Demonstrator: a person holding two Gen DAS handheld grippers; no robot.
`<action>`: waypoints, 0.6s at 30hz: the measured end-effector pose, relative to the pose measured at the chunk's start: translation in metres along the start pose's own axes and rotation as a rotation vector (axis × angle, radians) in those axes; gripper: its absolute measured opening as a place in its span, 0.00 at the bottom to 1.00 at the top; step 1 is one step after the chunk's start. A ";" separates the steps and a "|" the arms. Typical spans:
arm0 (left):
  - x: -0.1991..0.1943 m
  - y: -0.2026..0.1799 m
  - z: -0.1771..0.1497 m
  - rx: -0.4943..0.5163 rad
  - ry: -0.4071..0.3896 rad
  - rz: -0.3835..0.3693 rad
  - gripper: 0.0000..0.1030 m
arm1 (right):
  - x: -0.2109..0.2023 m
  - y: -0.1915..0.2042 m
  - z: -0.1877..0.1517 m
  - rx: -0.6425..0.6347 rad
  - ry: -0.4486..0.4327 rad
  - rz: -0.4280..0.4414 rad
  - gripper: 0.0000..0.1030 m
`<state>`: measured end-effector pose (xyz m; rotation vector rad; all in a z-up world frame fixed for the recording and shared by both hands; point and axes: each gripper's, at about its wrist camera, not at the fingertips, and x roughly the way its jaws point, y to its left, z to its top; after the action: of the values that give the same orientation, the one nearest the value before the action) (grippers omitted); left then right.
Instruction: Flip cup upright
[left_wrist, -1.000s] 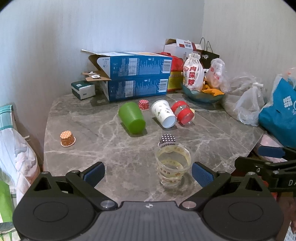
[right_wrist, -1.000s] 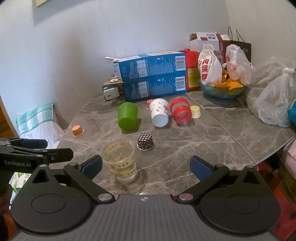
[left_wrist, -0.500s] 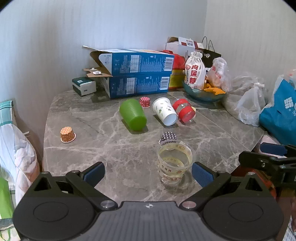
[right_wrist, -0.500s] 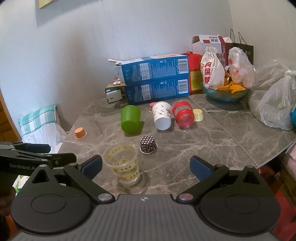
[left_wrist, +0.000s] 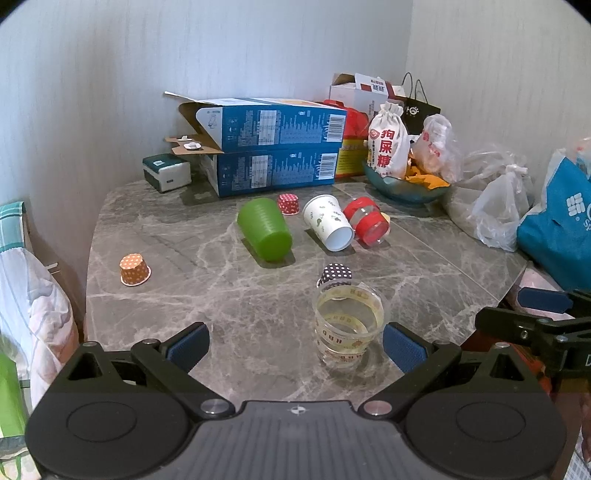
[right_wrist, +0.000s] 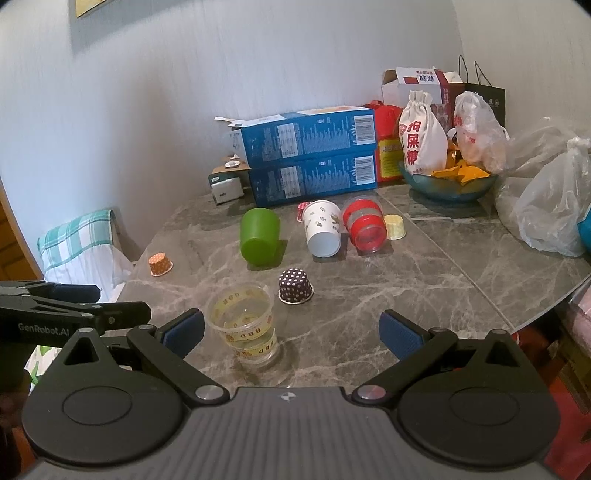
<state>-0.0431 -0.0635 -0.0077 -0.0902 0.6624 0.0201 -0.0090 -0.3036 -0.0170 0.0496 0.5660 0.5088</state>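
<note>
Both tongs — left, right — gape wide, drawn back from the upright clear cup.

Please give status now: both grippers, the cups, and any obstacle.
Left gripper open, empty; right gripper open, empty. Clear cup upright; green cup, white cup, red cup on sides. Dotted cupcake liner near clear cup.

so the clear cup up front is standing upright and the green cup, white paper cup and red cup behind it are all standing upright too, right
Not quite. The clear cup does stand upright, mouth up, but the green cup, the white paper cup and the red cup all lie on their sides on the table, mouths towards the camera. The left wrist view shows it plainly.
</note>
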 end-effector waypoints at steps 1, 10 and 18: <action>0.000 0.000 0.000 0.000 0.000 0.001 0.98 | 0.000 0.000 0.000 0.001 0.000 0.001 0.99; 0.000 0.000 0.001 0.000 0.000 0.001 0.98 | 0.000 0.000 0.001 0.002 0.002 0.011 0.99; 0.001 0.000 0.001 0.001 0.001 0.000 0.98 | 0.001 0.001 0.000 0.003 0.001 0.017 0.99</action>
<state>-0.0422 -0.0633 -0.0075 -0.0893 0.6638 0.0201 -0.0087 -0.3022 -0.0174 0.0577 0.5674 0.5246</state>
